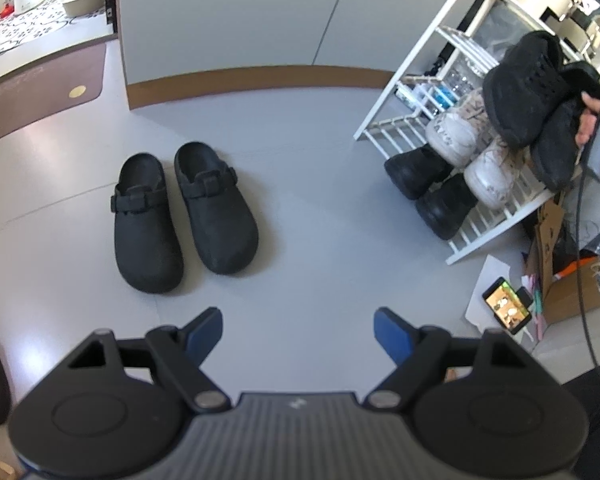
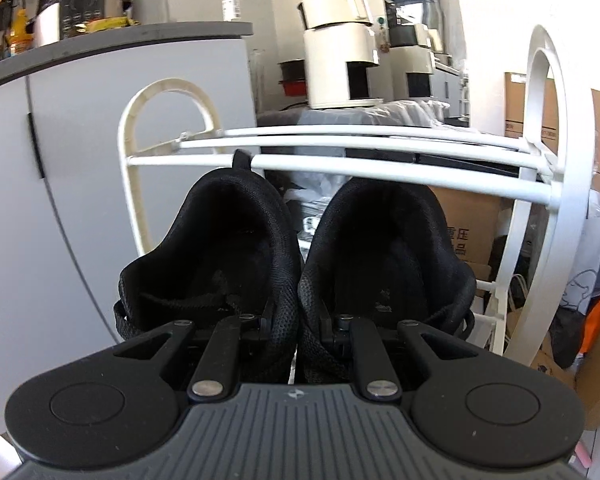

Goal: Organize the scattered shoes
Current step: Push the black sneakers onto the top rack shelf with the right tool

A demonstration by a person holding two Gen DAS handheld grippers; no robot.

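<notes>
Now right gripper (image 2: 298,332) pinching black sneakers (image 2: 292,248), left gripper (image 1: 298,330) wide

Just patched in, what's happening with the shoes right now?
The right gripper is shut on a pair of black sneakers, pinched together by their inner collars and held up at the white shoe rack. The rack's bottom shelf already carries black shoes and white sneakers. The left gripper hangs open and empty above the floor, where a pair of black clogs waits.
</notes>
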